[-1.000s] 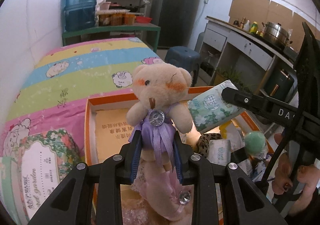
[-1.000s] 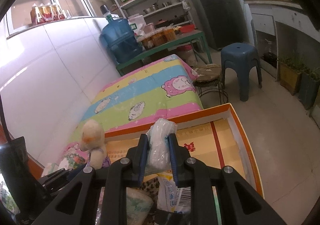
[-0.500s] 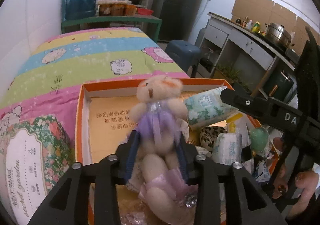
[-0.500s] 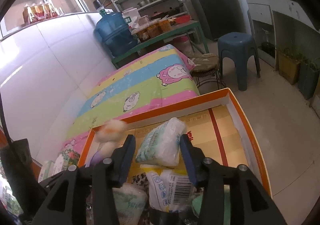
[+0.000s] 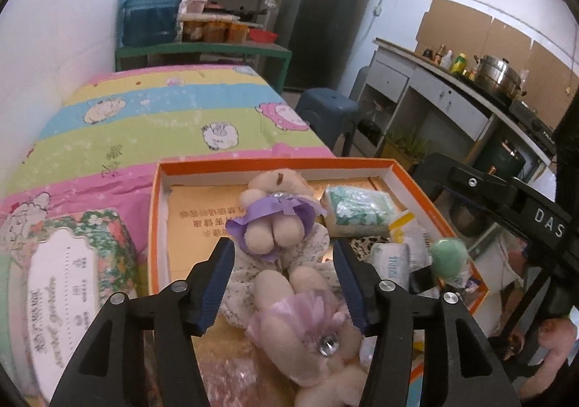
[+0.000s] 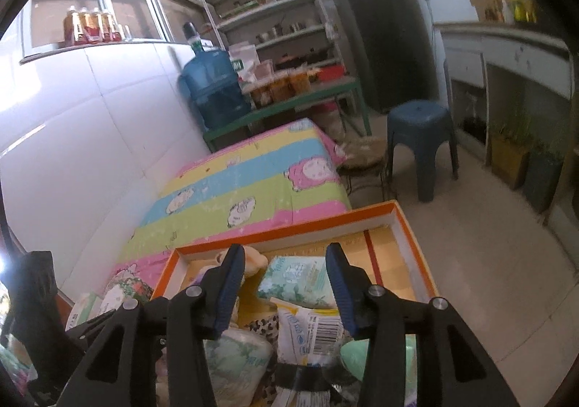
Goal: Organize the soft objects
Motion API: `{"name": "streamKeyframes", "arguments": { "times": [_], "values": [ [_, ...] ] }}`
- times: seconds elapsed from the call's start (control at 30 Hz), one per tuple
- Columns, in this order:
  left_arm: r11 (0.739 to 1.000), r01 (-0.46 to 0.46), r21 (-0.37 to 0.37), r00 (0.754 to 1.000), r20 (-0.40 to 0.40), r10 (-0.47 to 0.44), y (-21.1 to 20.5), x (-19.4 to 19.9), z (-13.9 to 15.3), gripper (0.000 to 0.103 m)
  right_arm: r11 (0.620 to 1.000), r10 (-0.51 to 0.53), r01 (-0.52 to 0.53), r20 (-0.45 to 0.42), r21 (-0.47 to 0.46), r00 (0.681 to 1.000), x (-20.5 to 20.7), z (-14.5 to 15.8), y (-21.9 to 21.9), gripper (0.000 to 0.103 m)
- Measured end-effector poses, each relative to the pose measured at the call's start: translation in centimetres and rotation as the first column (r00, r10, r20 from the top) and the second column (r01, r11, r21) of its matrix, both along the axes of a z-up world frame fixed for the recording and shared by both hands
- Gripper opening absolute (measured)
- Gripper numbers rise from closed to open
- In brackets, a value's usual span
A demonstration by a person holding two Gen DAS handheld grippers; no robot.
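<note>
Cream plush bear in a purple ribbon dress (image 5: 277, 211) now lies on its back in the orange-rimmed cardboard box (image 5: 275, 164), where a second ago it stood upright, clamped in the left tool (image 5: 282, 284). That tool's jaws have just been opening and stand wide and empty, so this placement looks done. Beside the bear rests the green-and-white floral tissue pack (image 6: 300, 280), likewise dropped by the right tool (image 6: 286, 287), whose jaws are parted with nothing gripped.

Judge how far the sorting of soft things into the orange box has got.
Done: the bear and tissue pack lie in the orange box. In hand: nothing; the left gripper and right gripper have just opened. Left: the floral pack beside the box.
</note>
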State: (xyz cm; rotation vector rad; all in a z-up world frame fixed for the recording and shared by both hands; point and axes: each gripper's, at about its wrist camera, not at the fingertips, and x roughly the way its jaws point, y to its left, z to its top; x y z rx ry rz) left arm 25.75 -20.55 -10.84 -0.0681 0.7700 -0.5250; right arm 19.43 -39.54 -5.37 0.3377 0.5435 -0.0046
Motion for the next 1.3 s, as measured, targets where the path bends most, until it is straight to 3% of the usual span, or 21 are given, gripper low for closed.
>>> {"name": "streamKeyframes", "arguments": {
  "times": [0.43, 0.77, 1.07, 1.3],
  "values": [
    [0.996, -0.079, -0.042, 0.988, 0.126, 0.084, 4.6, -5.6, 4.5, 0.058, 0.989, 0.019, 0.002, 0.138, -0.150, 0.990, -6.1, 5.1, 4.5, 0.047],
    [0.986, -0.169, -0.010, 0.951, 0.261, 0.166, 10.3, -12.9, 8.6, 0.058, 0.981, 0.113, -0.082, 0.174, -0.178, 0.978, -11.2, 7.9, 10.1, 0.047],
    [0.945, -0.326, 0.011, 0.896, 0.322, 0.305, 17.1, -20.0, 10.3, 0.058, 0.966, 0.157, -0.121, 0.145, -0.229, 0.977, -15.2, 8.0, 16.0, 0.047],
    [0.886, -0.463, 0.013, 0.841, 0.320, 0.435, 21.7, -24.7, 10.2, 0.058, 0.964, 0.151, -0.132, 0.069, -0.229, 0.986, -18.1, 5.7, 19.7, 0.047]
  ]
}}
